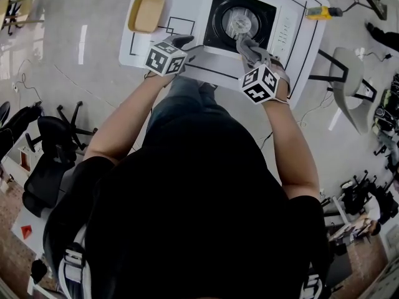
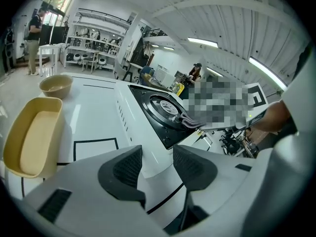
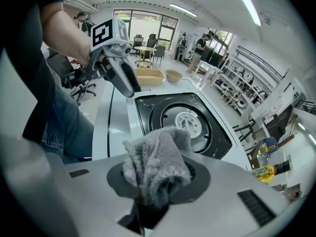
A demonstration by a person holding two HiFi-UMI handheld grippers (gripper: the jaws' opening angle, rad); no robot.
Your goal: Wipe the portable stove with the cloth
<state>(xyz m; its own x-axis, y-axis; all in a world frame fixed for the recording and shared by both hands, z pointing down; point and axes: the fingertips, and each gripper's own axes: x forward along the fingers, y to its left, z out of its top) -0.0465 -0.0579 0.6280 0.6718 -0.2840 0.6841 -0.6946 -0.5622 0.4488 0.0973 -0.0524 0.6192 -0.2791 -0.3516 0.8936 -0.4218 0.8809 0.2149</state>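
The head camera looks down from high above the tabletop. Cameras on the left tongs and right tongs sit low and close, looking along them. All three see the portable stove.

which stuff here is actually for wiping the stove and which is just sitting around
For the job:
- portable stove
- grey cloth
- right claw, shut on the cloth
- left claw, open and empty

Just lying about:
- yellow tray
- tan bowl
- office chairs
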